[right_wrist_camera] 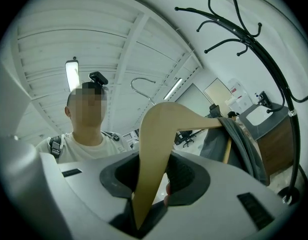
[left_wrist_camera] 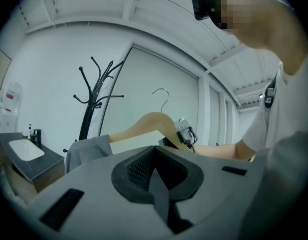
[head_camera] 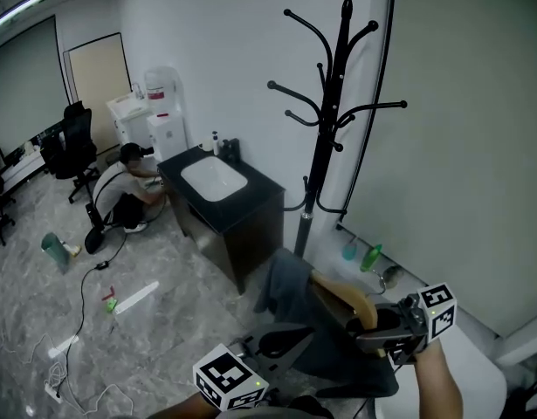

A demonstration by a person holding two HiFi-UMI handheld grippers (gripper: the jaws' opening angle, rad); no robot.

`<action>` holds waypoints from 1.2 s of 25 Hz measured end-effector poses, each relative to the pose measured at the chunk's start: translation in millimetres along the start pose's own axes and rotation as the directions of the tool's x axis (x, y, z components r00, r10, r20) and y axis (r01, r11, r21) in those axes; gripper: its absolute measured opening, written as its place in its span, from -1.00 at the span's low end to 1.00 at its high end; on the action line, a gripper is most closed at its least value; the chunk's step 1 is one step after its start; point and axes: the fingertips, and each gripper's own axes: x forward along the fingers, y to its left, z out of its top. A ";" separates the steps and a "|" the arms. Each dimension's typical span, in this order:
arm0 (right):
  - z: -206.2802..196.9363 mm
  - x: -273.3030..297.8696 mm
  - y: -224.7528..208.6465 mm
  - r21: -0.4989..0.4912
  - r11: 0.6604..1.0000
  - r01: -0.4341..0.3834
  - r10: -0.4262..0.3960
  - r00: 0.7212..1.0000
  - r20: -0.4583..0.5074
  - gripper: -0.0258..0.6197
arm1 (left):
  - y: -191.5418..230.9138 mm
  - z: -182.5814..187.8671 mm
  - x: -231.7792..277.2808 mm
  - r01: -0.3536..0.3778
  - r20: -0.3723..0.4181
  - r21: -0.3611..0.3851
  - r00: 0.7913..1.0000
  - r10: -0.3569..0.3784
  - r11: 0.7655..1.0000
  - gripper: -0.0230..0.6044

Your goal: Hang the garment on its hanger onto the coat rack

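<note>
currently, right gripper (head_camera: 377, 328) clamped on hanger (head_camera: 342, 293), forearm (head_camera: 438, 378) extended, left gripper (head_camera: 281, 343) closed alongside

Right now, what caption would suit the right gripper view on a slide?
Right claw shut on a wooden hanger, grey garment draped over it, black coat rack standing beyond.

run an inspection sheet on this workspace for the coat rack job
surface: grey marbled floor, no worktable seen
job's things: grey garment draped on wooden hanger; black coat rack upright, hooks bare
clutter: two bottles by the wall; green item and white strip on floor
grippers: right gripper fingers clamped on hanger arm; left gripper fingers together, holding nothing
cables: black cable and white cord trailing on floor
surroundings: sink cabinet, water dispenser, office chair, person crouching
</note>
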 end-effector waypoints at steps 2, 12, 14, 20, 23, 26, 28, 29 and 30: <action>18.0 -6.1 -15.1 -0.013 1.000 -0.021 0.021 1.000 -0.013 -0.50 | 18.0 5.0 8.3 -0.012 0.004 0.002 1.000 0.012 1.000 -0.91; 95.5 -65.3 -119.4 0.013 0.988 -0.154 0.154 0.985 -0.083 -0.51 | 101.1 29.6 114.3 -0.038 0.003 0.076 0.999 0.038 0.996 -0.91; 110.8 -83.1 -129.7 0.027 0.982 -0.189 0.191 0.976 -0.103 -0.51 | 104.6 42.6 142.6 -0.040 0.006 0.101 0.999 0.040 0.994 -0.91; 160.3 -120.3 -171.6 0.077 0.946 -0.315 0.324 0.930 -0.173 -0.50 | 133.1 71.5 217.1 -0.097 0.020 0.131 0.995 0.095 0.987 -0.91; 182.2 -129.3 -200.2 0.095 0.927 -0.362 0.374 0.905 -0.204 -0.51 | 155.7 74.9 241.6 -0.129 0.019 0.143 0.992 0.127 0.981 -0.91; 191.8 -127.3 -227.7 0.122 0.912 -0.391 0.409 0.884 -0.226 -0.51 | 176.9 75.0 250.5 -0.157 0.009 0.149 0.987 0.158 0.976 -0.91; 194.5 -124.1 -244.4 0.141 0.904 -0.405 0.428 0.872 -0.237 -0.51 | 191.3 76.0 252.7 -0.178 0.005 0.147 0.984 0.179 0.973 -0.91; 196.0 -122.8 -252.2 0.150 0.900 -0.410 0.436 0.867 -0.242 -0.51 | 198.1 76.3 254.3 -0.187 0.002 0.145 0.982 0.189 0.972 -0.91; 197.9 -121.3 -259.7 0.158 0.896 -0.415 0.443 0.862 -0.246 -0.51 | 204.2 76.2 256.1 -0.194 0.000 0.143 0.981 0.196 0.970 -0.91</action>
